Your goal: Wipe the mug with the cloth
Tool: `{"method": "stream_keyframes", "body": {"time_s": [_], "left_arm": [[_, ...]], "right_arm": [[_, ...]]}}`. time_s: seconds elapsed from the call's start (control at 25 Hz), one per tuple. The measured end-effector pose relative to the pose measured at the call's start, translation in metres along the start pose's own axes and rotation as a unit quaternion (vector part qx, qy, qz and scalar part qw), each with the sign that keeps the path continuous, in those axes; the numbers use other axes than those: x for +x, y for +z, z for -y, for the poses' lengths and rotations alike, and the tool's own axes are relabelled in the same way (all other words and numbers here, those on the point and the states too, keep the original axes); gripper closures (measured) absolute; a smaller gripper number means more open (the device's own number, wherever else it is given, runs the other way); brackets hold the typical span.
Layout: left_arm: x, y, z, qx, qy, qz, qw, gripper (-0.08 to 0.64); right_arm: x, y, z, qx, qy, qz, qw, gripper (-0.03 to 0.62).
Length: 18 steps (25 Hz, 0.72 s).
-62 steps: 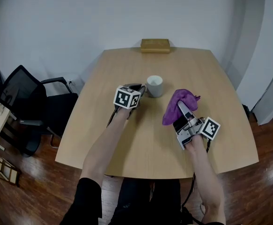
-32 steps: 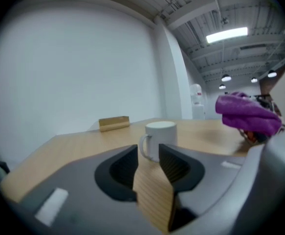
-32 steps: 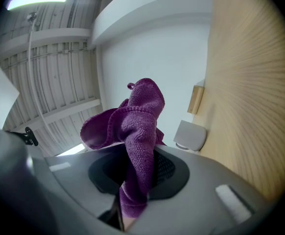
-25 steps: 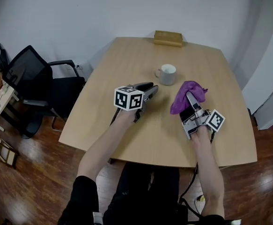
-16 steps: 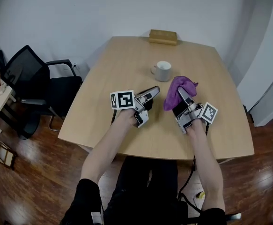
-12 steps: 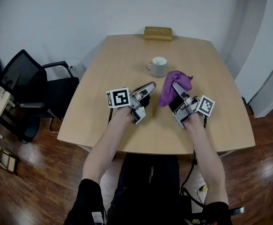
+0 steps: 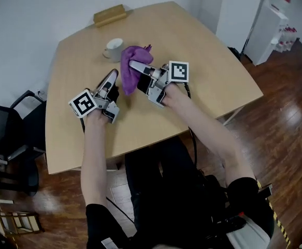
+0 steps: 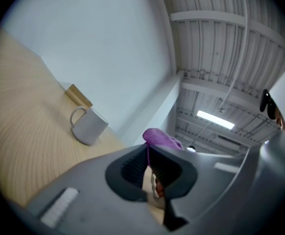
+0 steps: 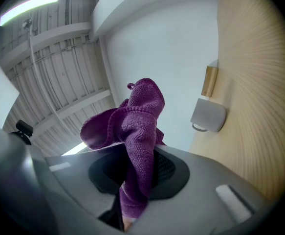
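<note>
A white mug stands upright on the wooden table, handle to its left, with neither gripper touching it. My right gripper is shut on the purple cloth, which bunches over its jaws and hangs down; in the right gripper view the cloth fills the jaw gap and the mug lies beyond. My left gripper sits just left of the cloth; its jaws have just been closing and now stand shut with nothing gripped. Past its shut jaws, the left gripper view shows the mug and the cloth.
A small wooden box lies at the table's far edge behind the mug. A black office chair stands left of the table. A white cabinet is at the upper right, on dark wood floor.
My left gripper has drawn back from the mug and its jaws have closed. My right gripper, still holding the cloth, now sits close beside it. The head view has swung round.
</note>
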<state>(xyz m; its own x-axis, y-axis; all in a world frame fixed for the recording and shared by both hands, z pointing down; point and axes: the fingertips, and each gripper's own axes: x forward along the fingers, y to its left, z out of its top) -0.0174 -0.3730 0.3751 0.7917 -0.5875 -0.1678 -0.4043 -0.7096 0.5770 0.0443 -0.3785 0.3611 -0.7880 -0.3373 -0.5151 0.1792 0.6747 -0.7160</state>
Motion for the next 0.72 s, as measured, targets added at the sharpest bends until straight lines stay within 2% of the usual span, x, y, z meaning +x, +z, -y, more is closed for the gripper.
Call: {"method": "stream_keyframes", "body": {"time_s": [0.2,0.52,0.64,0.72], "left_arm": [[0.005,-0.006,0.008,-0.046,-0.024,0.010,0.9986,0.558],[0.003,-0.003,0.020,-0.074,-0.027,0.009,0.9969,0.558],[0.001,0.004,0.032,-0.067,-0.039,0.006,0.9970,0.558],[0.001,0.008,0.047,-0.067,-0.063,0.009,0.9957,0.558]], "right_arm": [[-0.006,-0.003,0.000,0.021,-0.012,0.004,1.000,0.517],[-0.005,-0.005,-0.020,0.019,-0.018,-0.008,1.000,0.517],[-0.004,-0.005,-0.025,0.030,-0.023,-0.002,0.999,0.517],[-0.003,-0.006,-0.038,0.034,-0.013,0.001,0.999,0.517]]}}
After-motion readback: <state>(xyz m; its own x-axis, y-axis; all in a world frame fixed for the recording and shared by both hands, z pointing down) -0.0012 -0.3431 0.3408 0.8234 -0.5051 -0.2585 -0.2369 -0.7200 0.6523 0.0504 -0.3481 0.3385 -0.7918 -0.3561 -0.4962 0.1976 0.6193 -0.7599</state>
